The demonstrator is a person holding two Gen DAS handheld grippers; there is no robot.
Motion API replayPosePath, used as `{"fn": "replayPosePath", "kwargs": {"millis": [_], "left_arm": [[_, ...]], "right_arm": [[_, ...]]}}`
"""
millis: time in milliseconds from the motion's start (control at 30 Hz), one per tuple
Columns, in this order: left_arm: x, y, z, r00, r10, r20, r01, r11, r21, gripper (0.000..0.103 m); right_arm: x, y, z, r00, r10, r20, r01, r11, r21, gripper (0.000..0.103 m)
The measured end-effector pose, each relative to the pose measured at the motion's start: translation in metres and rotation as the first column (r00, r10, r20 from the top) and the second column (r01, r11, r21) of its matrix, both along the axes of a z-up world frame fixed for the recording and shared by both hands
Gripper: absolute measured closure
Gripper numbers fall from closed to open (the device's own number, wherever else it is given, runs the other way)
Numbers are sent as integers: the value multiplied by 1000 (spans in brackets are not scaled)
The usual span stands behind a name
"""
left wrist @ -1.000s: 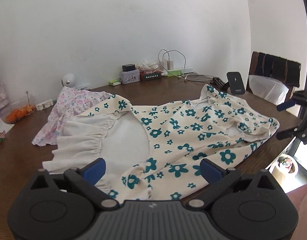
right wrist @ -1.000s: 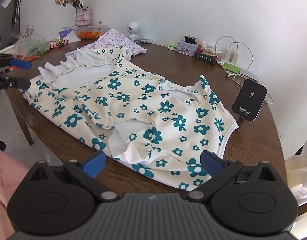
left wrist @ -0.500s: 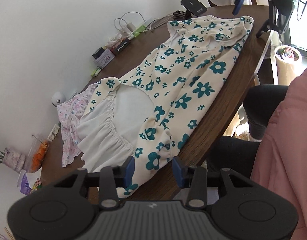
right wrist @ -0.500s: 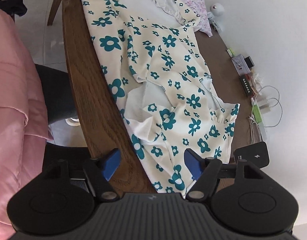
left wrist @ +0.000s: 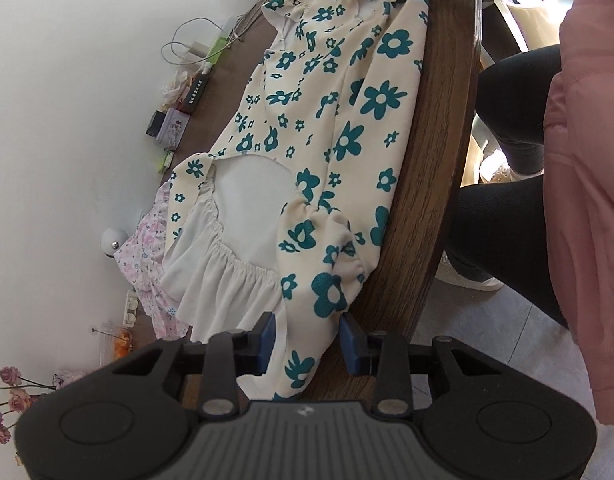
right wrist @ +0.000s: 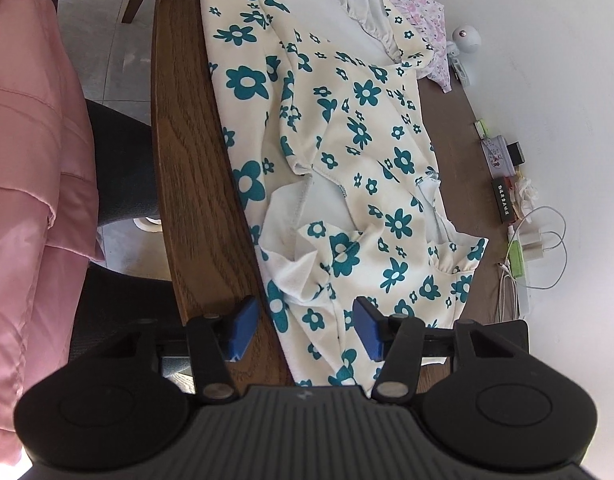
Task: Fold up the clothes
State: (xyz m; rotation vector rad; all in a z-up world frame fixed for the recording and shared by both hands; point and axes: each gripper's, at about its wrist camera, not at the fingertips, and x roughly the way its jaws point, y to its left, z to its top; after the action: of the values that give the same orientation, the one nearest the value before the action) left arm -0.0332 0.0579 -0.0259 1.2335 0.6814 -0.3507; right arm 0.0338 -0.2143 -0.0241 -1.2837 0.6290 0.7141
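Right now both grippers sit at opposite ends of a cream dress with teal flowers [left wrist: 339, 92], spread along the near edge of a dark wooden desk [left wrist: 435, 152] against a white wall [left wrist: 67, 100].

Its hem, white lining showing, lies between the blue fingers [left wrist: 267, 336] of the left gripper [left wrist: 307, 338]; the bodice end lies between those of the right gripper [right wrist: 303, 330]. Both pairs stand apart, straddling cloth without pinching it. Beyond the dress lies a pink floral garment [right wrist: 427, 20] beside a small white round camera [right wrist: 465, 38]. Along the wall: a patterned tin box [right wrist: 495, 156], a black labelled box [right wrist: 503, 200], white chargers with looping cables [right wrist: 539, 244]. Grey floor tiles [left wrist: 499, 332] below; a person in a pink quilted jacket [left wrist: 587, 200] sits at the desk.
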Motion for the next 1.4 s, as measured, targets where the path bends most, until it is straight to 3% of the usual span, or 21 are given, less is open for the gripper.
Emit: {"fn": "replayPosePath", "kwargs": {"millis": [100,300,333,433,500,600,733,833,1000,1233,1400], "left_arm": [[0,2,-4,1000,-17,-2,17,1000,20,69],[2,1,-20,998,-56,9,55,996,76,70],[2,1,-23,998,-65,16,63,994,89,71],[2,2,-31,995,-89,41,83,987,139,78],[1,2,-31,994,-101,49,93,986,137,91],[-1,2,-31,991,-113,66,104,985,135,98],[-2,-1,-28,991,-80,112,66,990,122,99],[-1,-2,-20,990,-38,136,29,997,70,101],[2,3,-1,992,-24,124,21,999,24,101],[65,5,31,979,-64,194,46,994,95,101],[127,-1,27,985,-116,126,91,978,185,101]], "right_arm": [[1,2,-2,1000,16,9,-16,1000,-15,54],[2,7,-7,999,49,20,-48,998,-46,70],[2,8,-8,998,54,18,-53,997,-52,75],[1,10,-9,998,61,15,-59,996,-69,76],[1,10,-9,998,62,12,-61,996,-72,81],[-3,10,-13,996,84,26,-81,993,-90,88],[-7,9,-16,993,111,50,-105,989,-109,93],[-7,7,-13,993,107,50,-102,990,-98,94],[-5,2,6,996,86,13,-85,995,-46,95],[44,-4,46,997,10,-81,-4,998,64,95],[96,1,56,987,-30,-158,39,998,55,95]]}}
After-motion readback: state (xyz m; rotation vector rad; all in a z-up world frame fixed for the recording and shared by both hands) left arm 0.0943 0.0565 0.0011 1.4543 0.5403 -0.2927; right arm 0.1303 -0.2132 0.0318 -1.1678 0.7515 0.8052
